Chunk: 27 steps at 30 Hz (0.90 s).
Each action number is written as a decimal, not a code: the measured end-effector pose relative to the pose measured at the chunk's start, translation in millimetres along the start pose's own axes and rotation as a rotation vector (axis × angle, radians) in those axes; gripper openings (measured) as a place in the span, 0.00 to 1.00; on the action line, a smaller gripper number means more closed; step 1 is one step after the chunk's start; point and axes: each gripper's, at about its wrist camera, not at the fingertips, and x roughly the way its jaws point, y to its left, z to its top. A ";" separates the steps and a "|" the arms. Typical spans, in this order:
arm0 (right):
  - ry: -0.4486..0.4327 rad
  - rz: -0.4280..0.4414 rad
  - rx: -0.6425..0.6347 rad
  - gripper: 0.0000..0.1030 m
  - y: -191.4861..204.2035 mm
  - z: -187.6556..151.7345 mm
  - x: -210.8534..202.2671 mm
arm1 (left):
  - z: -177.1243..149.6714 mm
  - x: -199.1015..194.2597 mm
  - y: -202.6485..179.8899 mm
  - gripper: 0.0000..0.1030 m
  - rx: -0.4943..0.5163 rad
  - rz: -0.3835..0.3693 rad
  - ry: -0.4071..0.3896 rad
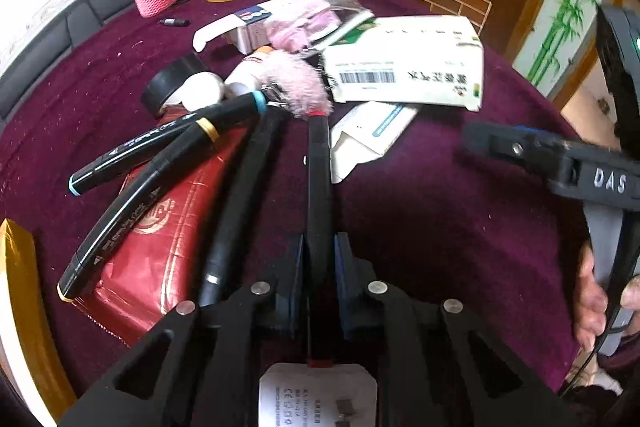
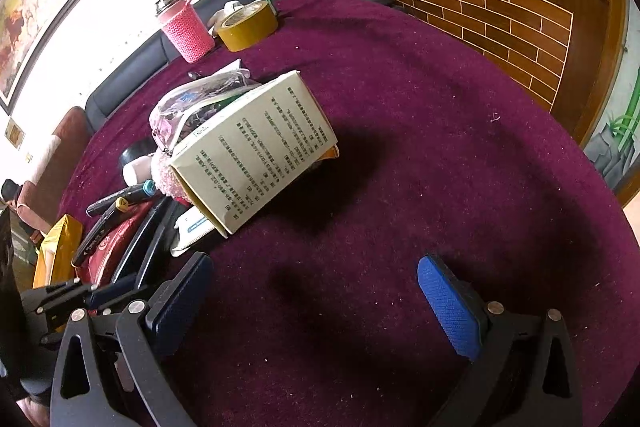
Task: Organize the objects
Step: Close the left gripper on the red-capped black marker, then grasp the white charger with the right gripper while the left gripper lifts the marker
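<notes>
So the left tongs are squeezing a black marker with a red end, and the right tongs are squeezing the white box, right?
Not quite. The right tongs are wide open over bare purple tablecloth, as the right wrist view shows; the white box lies untouched. The left tongs do squeeze the black marker.

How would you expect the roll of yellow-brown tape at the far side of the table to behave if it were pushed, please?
The tape roll lies flat on its side on the plush purple cloth, so it would probably slide rather than roll. The nap looks likely to drag on it. Its wide, low form makes tipping seem unlikely.
</notes>
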 end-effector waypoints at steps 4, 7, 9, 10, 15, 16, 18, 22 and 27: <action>0.003 -0.009 -0.008 1.00 2.0 0.5 1.0 | 7.7 4.7 -5.4 0.14 0.001 0.025 0.005; 0.003 -0.008 -0.009 1.00 1.7 0.1 1.1 | 12.4 8.0 -9.1 0.16 -0.009 0.053 -0.005; 0.002 -0.005 -0.005 1.00 1.0 -0.2 0.6 | 12.6 8.8 -13.3 0.16 -0.007 0.078 -0.020; 0.002 -0.006 -0.006 1.00 1.6 -0.1 1.1 | 12.4 8.7 -14.9 0.16 -0.007 0.088 -0.029; 0.001 -0.011 -0.008 1.00 2.7 -0.3 1.5 | 7.7 3.6 -12.8 0.13 -0.053 0.073 -0.064; 0.001 -0.011 -0.008 1.00 3.0 -0.1 1.8 | 6.8 -0.3 -10.8 0.13 -0.070 0.061 -0.079; 0.000 -0.012 -0.007 1.00 3.0 0.4 2.2 | 6.0 -9.7 -7.7 0.14 -0.095 0.048 -0.107; 0.002 -0.025 -0.013 1.00 4.3 0.9 3.5 | 1.1 -35.7 -0.9 0.14 -0.148 0.017 -0.170; 0.001 -0.032 -0.014 1.00 3.2 0.1 2.7 | -16.3 -75.2 15.8 0.14 -0.243 -0.034 -0.255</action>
